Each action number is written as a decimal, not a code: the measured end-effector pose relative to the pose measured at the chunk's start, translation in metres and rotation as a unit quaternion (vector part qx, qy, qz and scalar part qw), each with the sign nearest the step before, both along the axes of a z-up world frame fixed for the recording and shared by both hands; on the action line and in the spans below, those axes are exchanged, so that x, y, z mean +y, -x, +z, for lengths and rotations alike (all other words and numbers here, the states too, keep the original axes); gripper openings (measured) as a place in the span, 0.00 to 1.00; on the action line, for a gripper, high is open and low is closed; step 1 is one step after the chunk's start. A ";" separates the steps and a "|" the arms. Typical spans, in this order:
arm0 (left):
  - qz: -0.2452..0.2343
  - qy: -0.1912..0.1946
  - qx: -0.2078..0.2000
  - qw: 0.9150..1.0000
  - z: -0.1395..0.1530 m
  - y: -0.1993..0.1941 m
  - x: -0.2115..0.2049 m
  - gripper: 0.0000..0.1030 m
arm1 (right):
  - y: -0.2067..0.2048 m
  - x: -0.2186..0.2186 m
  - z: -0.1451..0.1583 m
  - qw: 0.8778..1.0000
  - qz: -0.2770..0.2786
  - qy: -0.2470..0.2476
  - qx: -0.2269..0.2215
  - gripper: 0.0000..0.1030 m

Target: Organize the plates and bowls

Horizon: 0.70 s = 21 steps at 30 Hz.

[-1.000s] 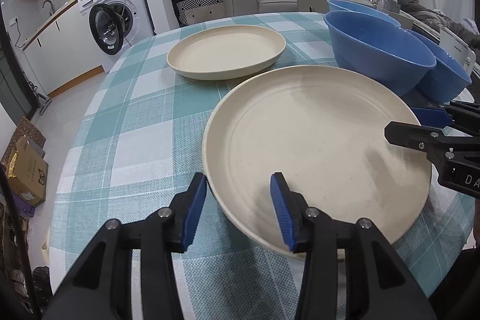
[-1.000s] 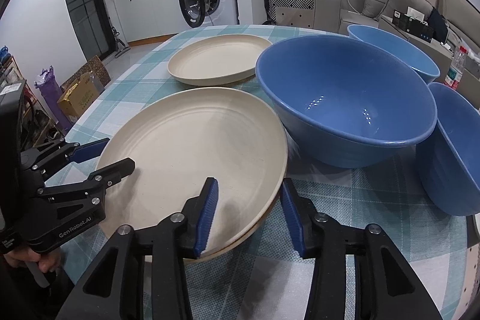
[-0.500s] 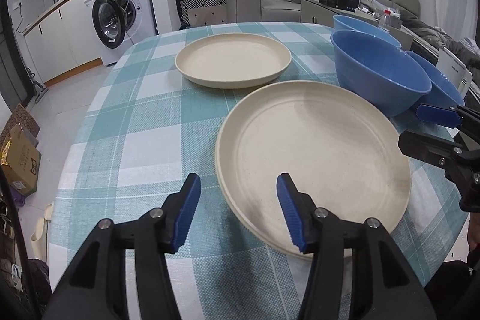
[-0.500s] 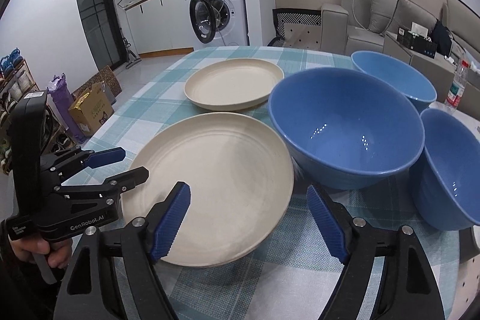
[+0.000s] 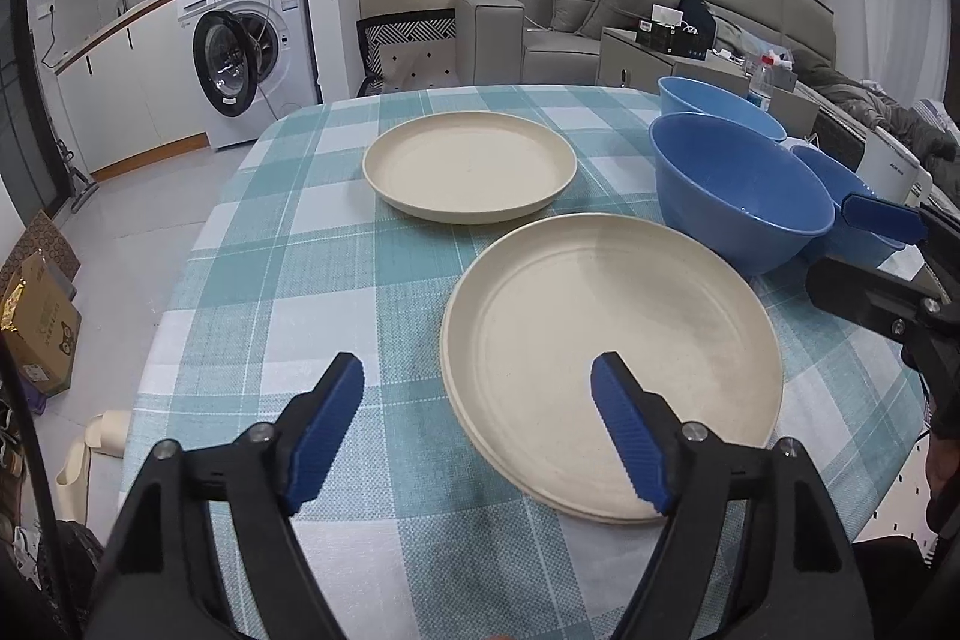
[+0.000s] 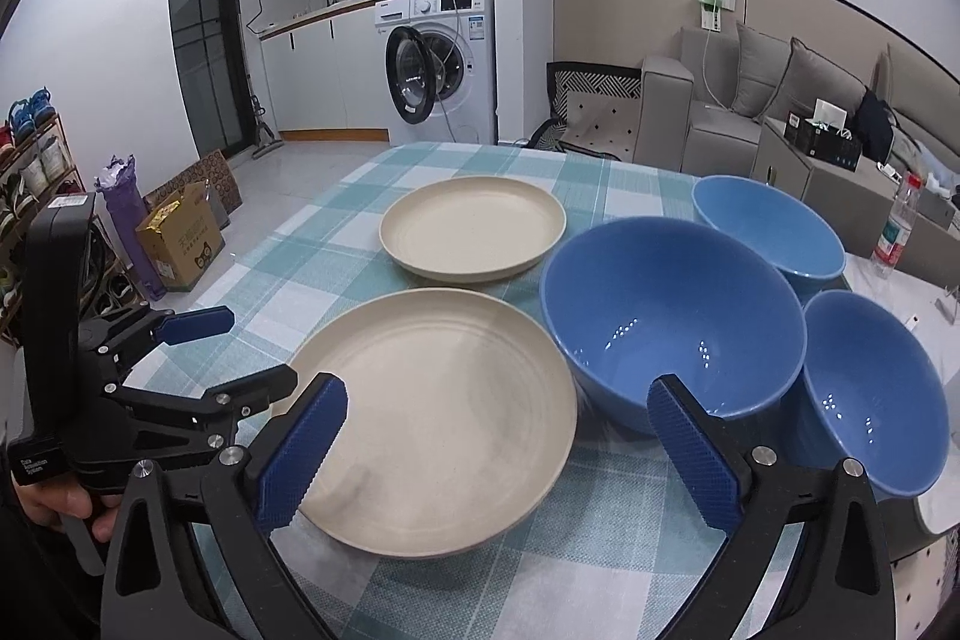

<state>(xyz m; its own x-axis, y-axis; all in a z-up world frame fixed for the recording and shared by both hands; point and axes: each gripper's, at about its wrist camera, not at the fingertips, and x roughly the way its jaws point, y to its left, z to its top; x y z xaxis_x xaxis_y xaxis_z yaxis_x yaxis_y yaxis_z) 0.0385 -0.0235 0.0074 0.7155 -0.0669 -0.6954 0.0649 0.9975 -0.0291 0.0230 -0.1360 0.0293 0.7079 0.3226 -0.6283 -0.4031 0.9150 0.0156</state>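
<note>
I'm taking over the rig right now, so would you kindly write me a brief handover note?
Left gripper: fingers opening, nothing held, above the near plate's edge.
Right gripper: fingers opening, nothing held.
Near plate rests on the checked tablecloth, far plate lies apart behind it.
Three blue bowls sit separately: large, far, near-right.
Done: nothing stacked.
Left: stack plates, nest bowls.

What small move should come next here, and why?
Probably reach the left gripper toward the far plate. Both grippers' jaws are opening with nothing between them, the near plate lies flat on the tablecloth, and the two plates sit apart, unstacked.
</note>
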 end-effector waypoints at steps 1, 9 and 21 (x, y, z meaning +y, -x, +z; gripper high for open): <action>0.001 0.000 0.000 1.000 0.001 0.000 0.000 0.88 | 0.000 0.000 0.001 1.000 0.000 -0.001 -0.001 0.99; -0.001 0.008 -0.010 1.000 0.008 0.003 0.000 0.97 | -0.005 0.003 0.012 1.000 0.002 0.001 -0.010 0.99; 0.019 0.030 -0.022 0.999 0.020 -0.006 0.019 1.00 | -0.021 0.008 0.033 1.000 0.004 0.006 -0.029 0.99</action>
<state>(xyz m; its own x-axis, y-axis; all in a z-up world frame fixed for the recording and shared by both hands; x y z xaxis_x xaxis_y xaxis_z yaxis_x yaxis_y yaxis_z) 0.0449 -0.0046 0.0270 0.7475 -0.0798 -0.6595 0.0299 0.9958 -0.0867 0.0437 -0.1277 0.0622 0.7402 0.3214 -0.5906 -0.4104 0.9117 -0.0182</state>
